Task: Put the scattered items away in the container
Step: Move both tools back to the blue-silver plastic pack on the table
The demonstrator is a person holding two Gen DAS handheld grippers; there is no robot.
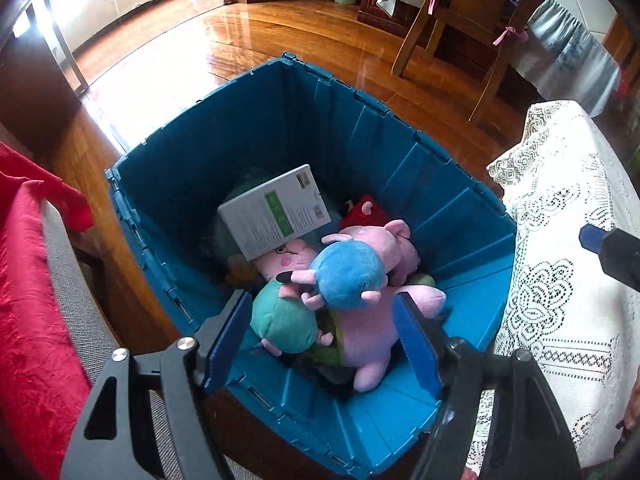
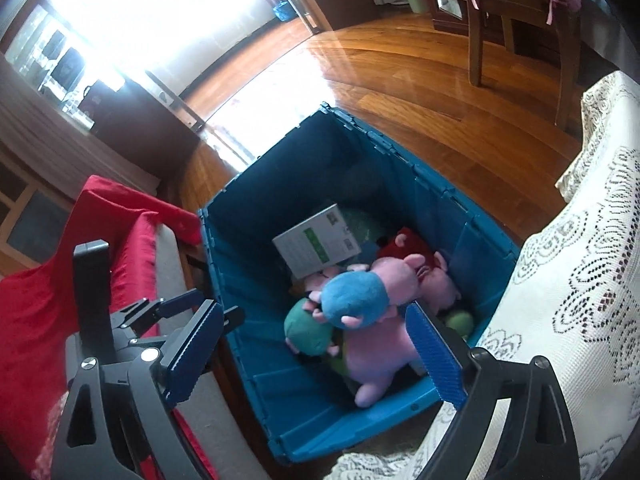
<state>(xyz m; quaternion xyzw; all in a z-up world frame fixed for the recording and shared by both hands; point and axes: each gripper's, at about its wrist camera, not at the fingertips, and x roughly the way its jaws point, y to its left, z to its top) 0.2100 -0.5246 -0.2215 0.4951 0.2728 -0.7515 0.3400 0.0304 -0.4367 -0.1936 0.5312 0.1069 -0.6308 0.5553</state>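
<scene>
In the blue crate [image 1: 168, 184], white box [image 1: 276, 212], green label, print unreadable

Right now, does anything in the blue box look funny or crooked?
Yes. The white booklet is not lying flat: it leans tilted on the soft toys, one corner sticking up. The pink plush pig and the others are jumbled in one heap inside the blue box. Nothing looks spilled or broken.

Hidden and cut-off parts in the blue crate [image 1: 460, 240]

The white box [image 1: 276, 212] covers the pig toy's face [image 1: 290, 258]; the crate bottom lies buried under plush toys [image 1: 348, 276]. The print on the box is too small to read, and the chair [image 1: 460, 20] is cut off at the top edge.
</scene>
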